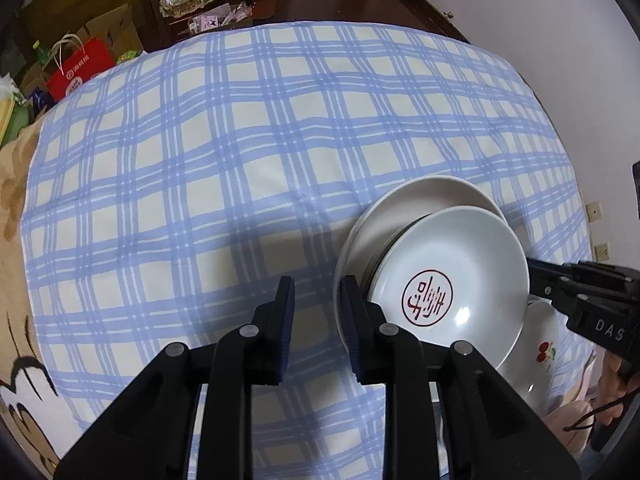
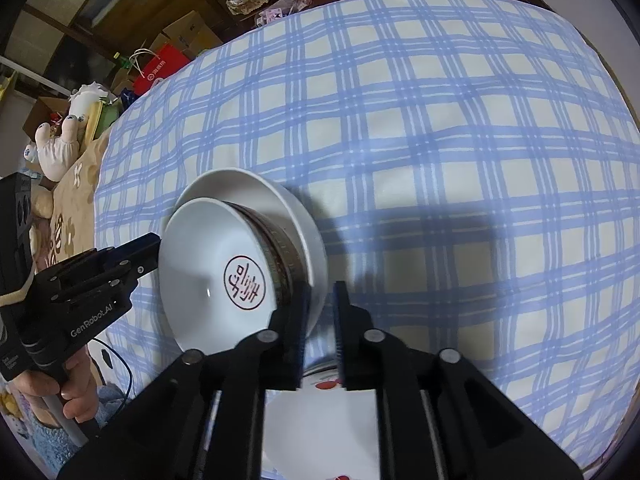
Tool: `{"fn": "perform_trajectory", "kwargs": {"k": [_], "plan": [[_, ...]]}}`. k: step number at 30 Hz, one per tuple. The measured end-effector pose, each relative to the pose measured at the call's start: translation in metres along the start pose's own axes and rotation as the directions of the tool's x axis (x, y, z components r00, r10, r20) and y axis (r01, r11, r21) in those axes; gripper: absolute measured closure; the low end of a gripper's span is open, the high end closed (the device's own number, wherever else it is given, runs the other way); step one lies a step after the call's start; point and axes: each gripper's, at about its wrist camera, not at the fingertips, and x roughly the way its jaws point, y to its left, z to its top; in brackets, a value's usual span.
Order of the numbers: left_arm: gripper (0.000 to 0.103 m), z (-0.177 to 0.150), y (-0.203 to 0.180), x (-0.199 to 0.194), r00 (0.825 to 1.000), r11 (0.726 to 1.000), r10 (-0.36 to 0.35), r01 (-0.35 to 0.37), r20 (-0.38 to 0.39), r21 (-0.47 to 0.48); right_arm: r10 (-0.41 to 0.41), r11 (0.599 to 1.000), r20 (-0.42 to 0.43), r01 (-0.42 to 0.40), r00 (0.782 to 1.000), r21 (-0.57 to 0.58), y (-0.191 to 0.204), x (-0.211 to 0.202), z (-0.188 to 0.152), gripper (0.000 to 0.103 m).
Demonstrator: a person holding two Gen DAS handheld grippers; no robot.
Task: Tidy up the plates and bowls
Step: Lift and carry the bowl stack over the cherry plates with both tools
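Left gripper [image 1: 319, 316] and right gripper [image 2: 322, 316] flank the stamped dish [image 1: 472, 248], fingers apart and empty. It leans on the stacked plates [image 1: 420, 200]. Nesting looks unfinished; it likely needs levelling next.

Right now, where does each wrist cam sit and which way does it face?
Left wrist: behind the left gripper, facing forward over the checked cloth; own fingers low, right gripper and right hand at right.
Right wrist: behind the right gripper, facing likewise; own fingers low, left gripper and left hand at left.
Shared: red-seal dish tilted in the white bowl, checked cloth.
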Motion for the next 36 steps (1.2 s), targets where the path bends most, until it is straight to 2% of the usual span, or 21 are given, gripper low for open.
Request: {"fn": "perform_trajectory", "kwargs": {"k": [3,6,11,13,15,19,21,23,25,36], "plan": [[0.079,-0.001,-0.004,0.0,1.0,0.999,0.023,-0.023,-0.005,0.028,0.006,1.0,-0.002,-0.005,1.0,0.024,-0.004,-0.001,-0.002,0.079],[0.081,-0.001,-0.007,0.0,0.999,0.998,0.038,-0.038,-0.002,0.041,0.004,0.999,-0.001,-0.004,1.0,0.039,-0.005,-0.001,-0.002,0.079],[0.083,-0.001,-0.009,0.005,0.999,0.999,0.035,-0.034,-0.01,0.032,-0.049,0.999,0.013,0.048,0.999,0.015,0.006,0.0,-0.002,0.079],[0.083,-0.001,-0.012,0.012,0.999,0.999,0.036,-0.035,-0.016,0.031,-0.066,0.998,0.011,0.066,0.998,0.01,0.011,0.004,-0.002,0.082],[0.084,-0.001,-0.012,0.011,0.999,0.999,0.039,-0.039,-0.006,0.028,-0.057,0.998,0.024,0.056,0.998,0.025,0.012,0.006,-0.002,0.093],[0.089,0.001,-0.004,0.013,1.0,1.0,-0.015,0.015,-0.001,-0.015,-0.072,0.997,0.052,0.071,0.996,0.032,0.014,0.006,-0.002,0.094],[0.094,0.002,0.003,0.013,0.998,0.997,-0.062,0.063,0.006,-0.046,-0.077,0.996,0.066,0.074,0.995,0.042,0.013,0.006,-0.003,0.094],[0.1,0.003,0.003,0.013,0.997,0.996,-0.081,0.081,0.01,-0.046,-0.079,0.995,0.072,0.075,0.994,0.059,0.013,0.009,-0.003,0.093],[0.1,0.003,0.001,0.015,0.997,0.997,-0.07,0.07,0.017,-0.04,-0.08,0.994,0.077,0.074,0.994,0.083,0.011,0.011,-0.002,0.094],[0.101,-0.004,0.011,0.008,0.993,0.988,-0.108,0.112,0.045,-0.108,-0.055,0.994,0.097,0.046,0.994,0.098,0.005,0.009,-0.004,0.094]]}}
